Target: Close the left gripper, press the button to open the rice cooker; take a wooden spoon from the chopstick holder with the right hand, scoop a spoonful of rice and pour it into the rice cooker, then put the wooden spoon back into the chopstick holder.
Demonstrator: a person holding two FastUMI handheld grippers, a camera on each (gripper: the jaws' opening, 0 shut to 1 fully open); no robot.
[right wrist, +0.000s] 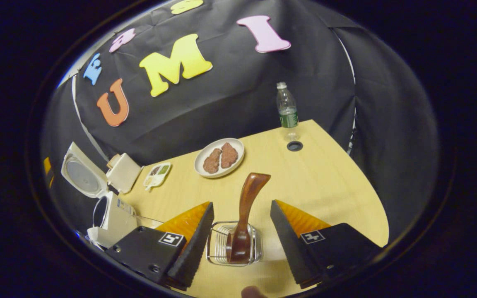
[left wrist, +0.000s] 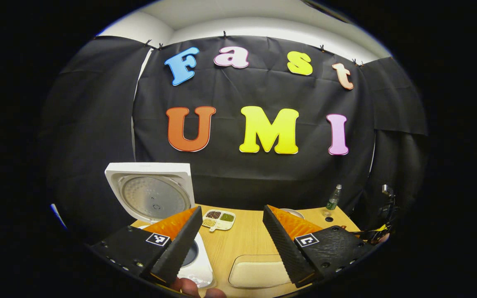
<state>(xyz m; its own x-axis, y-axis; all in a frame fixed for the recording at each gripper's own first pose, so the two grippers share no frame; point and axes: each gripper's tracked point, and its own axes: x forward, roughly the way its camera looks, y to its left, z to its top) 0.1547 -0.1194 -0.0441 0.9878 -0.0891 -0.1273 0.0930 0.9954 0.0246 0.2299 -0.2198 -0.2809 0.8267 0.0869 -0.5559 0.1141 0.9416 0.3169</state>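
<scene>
Cooker: white rice cooker (right wrist: 112,215) lid already up, ready for rice.
Spoon: we see the brown wooden spoon (right wrist: 244,215) upright in the wire chopstick holder (right wrist: 218,248), handle reachable.
Right gripper (right wrist: 240,236): wide open, straddling it, holding nothing.
Left gripper (left wrist: 232,238): open, empty.

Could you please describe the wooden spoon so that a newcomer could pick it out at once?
On the wooden table, near the front edge, stands a wire holder. The spoon stands in it, handle up; it is the one dark brown, glossy thing there.
</scene>
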